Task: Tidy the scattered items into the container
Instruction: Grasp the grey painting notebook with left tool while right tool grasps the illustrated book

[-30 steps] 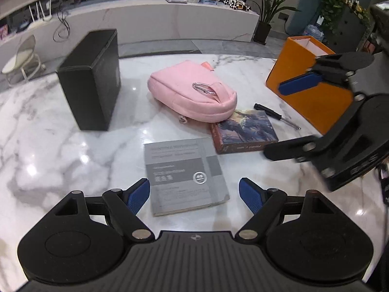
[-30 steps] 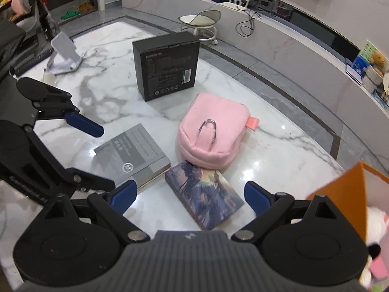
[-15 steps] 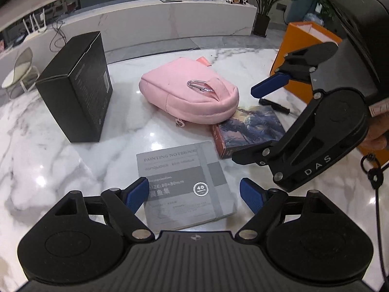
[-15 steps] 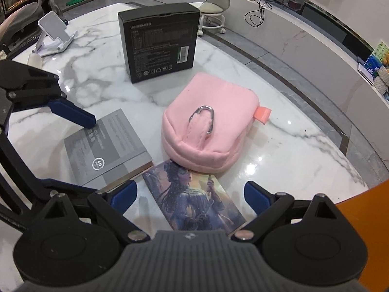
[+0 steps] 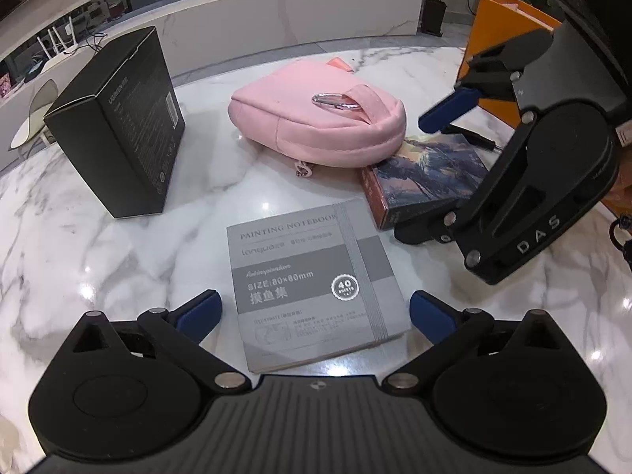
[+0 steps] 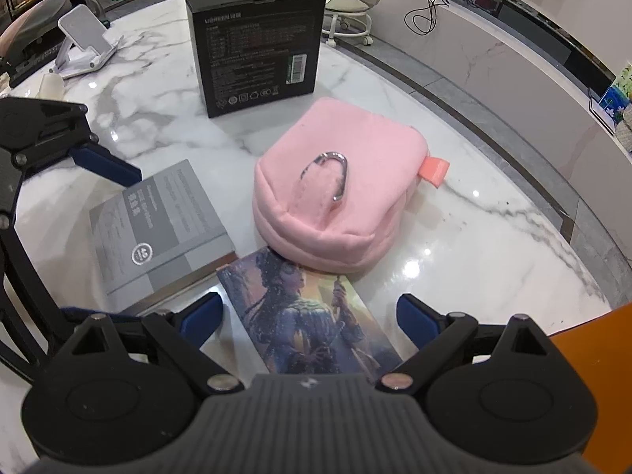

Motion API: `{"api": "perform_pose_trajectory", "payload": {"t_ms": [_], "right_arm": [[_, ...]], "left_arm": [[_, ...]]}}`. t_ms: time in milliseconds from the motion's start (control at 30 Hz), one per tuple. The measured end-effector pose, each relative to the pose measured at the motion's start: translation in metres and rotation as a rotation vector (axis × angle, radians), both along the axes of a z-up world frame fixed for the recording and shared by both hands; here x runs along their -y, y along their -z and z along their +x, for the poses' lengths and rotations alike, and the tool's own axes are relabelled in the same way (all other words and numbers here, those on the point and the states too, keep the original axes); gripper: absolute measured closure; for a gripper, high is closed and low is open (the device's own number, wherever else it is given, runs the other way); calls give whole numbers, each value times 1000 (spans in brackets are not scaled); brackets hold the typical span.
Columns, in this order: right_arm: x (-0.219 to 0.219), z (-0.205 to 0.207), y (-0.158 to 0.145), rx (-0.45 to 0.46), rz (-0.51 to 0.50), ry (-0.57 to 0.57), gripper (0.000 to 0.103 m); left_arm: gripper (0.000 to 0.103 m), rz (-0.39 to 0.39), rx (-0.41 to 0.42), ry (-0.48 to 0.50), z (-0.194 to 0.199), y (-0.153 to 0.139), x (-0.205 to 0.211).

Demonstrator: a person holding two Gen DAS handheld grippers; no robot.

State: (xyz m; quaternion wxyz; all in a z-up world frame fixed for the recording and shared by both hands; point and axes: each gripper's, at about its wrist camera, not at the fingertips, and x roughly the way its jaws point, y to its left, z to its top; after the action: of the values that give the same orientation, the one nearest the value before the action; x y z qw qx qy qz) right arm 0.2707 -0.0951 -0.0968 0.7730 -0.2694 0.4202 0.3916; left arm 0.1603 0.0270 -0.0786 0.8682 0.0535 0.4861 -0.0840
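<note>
A white marbled surface (image 5: 98, 245) is seen carrying the scattered items. The left gripper (image 5: 314, 314) is held low over the near edge of a grey painting notebook (image 5: 316, 276), its blue fingers (image 5: 197, 310) spread wide to either side of the notebook and closed on nothing. The right gripper (image 6: 308, 316) is likewise held with its fingers (image 6: 414, 314) wide apart and empty, positioned just above an illustrated book (image 6: 312, 316) that lies flat beside the notebook; whether the fingers touch the book's cover cannot be told from these views. In the left wrist view the right gripper (image 5: 430, 173) is seen from the side, hovering over the illustrated book (image 5: 426, 173). A pink pouch (image 5: 316, 126) with a silver carabiner (image 5: 335, 102) on its loop is laid against the far edge of the book, slightly overlapping it. A black box (image 5: 118, 126) is stood upright well to the left of the pouch. An orange container (image 5: 501, 39) is seen at the far right of the surface, and a dark slender tool (image 5: 474, 138), possibly a screwdriver, is partly hidden between it and the book. In the right wrist view a white phone stand (image 6: 83, 39) is seen at the far left of the surface.
</note>
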Motion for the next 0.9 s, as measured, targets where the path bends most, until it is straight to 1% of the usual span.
{"api": "perform_pose_trajectory", "payload": {"t_ms": [200,300,367,400,433,533,733,900], "right_arm": [[2,7,4,-50,40,31,8],[2,6,4,-58,45,32,9],[2,5,3,-58,42,25,12],[2,4,2,-58,41,20,15],[2,3,2,-59,39,16,19],[2,0,-1,-61,34,10,26],[2,-8,-3,-63,11,9,34],[-1,-15,-5,-65,-19,4,37]], "left_arm": [[0,-5,18,-9,4,-1,-3],[0,-7,21,-3,4,-3,-5],[1,-8,23,2,4,-4,-6],[4,-9,22,3,4,-5,-7],[4,-9,20,6,5,-6,-7],[4,-8,17,15,5,-6,-8],[4,-7,6,29,1,-7,-10],[4,-8,2,34,-1,-7,-14]]}}
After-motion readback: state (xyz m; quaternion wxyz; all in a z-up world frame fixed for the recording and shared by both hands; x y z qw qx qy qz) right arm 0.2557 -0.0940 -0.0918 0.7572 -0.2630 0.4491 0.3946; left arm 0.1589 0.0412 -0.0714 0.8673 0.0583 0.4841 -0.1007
